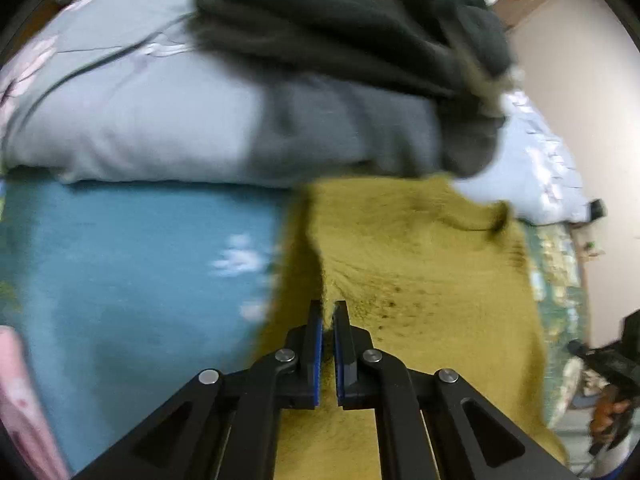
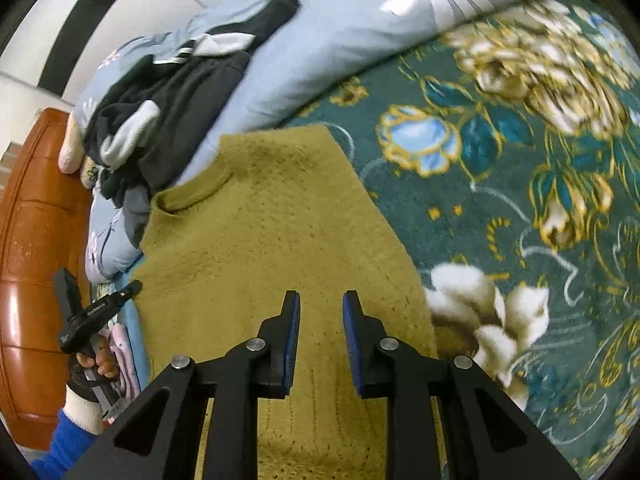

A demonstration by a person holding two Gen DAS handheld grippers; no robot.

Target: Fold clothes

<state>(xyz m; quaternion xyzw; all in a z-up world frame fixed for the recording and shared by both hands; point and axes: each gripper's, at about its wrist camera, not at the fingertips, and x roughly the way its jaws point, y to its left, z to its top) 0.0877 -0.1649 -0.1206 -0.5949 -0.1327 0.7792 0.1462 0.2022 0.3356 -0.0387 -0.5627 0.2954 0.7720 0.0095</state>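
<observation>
Mustard-yellow knitted sweater (image 2: 276,232) lies spread flat on a bed, its round neckline toward a heap of dark clothes (image 2: 168,112) piled on a pale blue floral duvet (image 2: 360,32). Small print on the left gripper's handle is too tiny to read. The sweater looks fuzzy and thick, resting partly on a dark green flowered blanket (image 2: 520,200) and beside a teal sheet (image 1: 140,260). The left gripper (image 1: 329,308) pinches a raised fold of the sweater's edge between nearly closed fingers. The right gripper (image 2: 320,298) hovers over the sweater, fingers spread apart, holding nothing.
</observation>
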